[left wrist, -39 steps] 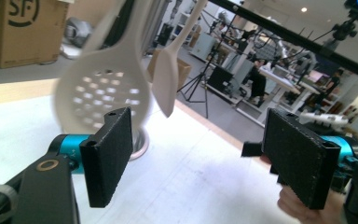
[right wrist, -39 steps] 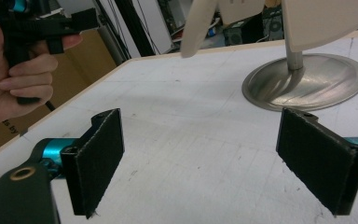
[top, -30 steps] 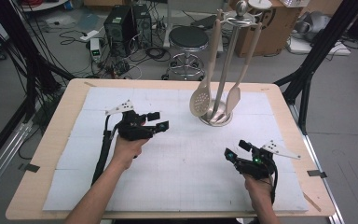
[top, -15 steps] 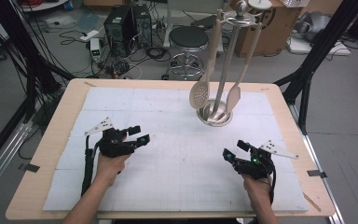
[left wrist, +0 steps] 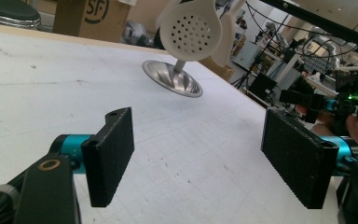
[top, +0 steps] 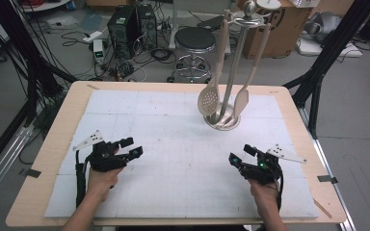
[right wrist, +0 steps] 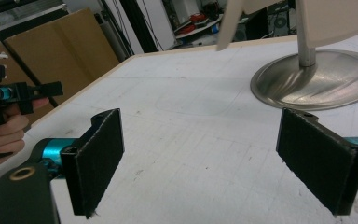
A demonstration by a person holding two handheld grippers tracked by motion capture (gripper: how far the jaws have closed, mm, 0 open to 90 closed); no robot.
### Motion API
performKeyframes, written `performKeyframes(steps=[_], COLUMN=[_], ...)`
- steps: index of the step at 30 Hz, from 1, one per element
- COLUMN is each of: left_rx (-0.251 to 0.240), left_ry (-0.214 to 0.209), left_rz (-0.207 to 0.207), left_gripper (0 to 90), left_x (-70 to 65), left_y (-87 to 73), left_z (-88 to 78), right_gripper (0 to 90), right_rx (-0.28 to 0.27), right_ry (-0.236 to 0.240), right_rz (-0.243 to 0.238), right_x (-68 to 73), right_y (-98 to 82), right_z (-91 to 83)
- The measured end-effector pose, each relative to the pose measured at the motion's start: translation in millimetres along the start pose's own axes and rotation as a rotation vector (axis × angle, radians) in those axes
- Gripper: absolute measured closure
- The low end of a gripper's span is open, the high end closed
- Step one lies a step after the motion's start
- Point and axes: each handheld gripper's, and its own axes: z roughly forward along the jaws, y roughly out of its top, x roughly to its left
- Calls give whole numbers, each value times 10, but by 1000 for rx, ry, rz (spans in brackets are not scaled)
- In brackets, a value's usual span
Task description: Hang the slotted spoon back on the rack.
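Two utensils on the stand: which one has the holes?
The skimmer, hanging on the stand's left in the high view: round head full of small holes. The spatula on the right has a plain, narrower blade.

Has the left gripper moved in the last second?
Yes. The left gripper has pulled back toward the person and leftward, away from the utensil stand, and is now near the table's near-left part.
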Motion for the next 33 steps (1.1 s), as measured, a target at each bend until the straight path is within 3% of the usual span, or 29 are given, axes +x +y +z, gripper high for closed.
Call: performKeyframes(steps=[16,24,33], left_rx=[-24,-29,-28], left_ry=[19,68,105], left_rz=[36,62,53], left_gripper=[250,234,208], left_x=[-145,-162,-131], left_y=[-36,-48,-86], left_z=[-160,-204,-192], right_gripper=[135,118,116], right_rx=[16,36,48], right_ry=[-2,6,4], right_rz=[9,1,-10], right_x=[-7,4,20], right_y=[-6,-15,-25], right_z=[34,98,130])
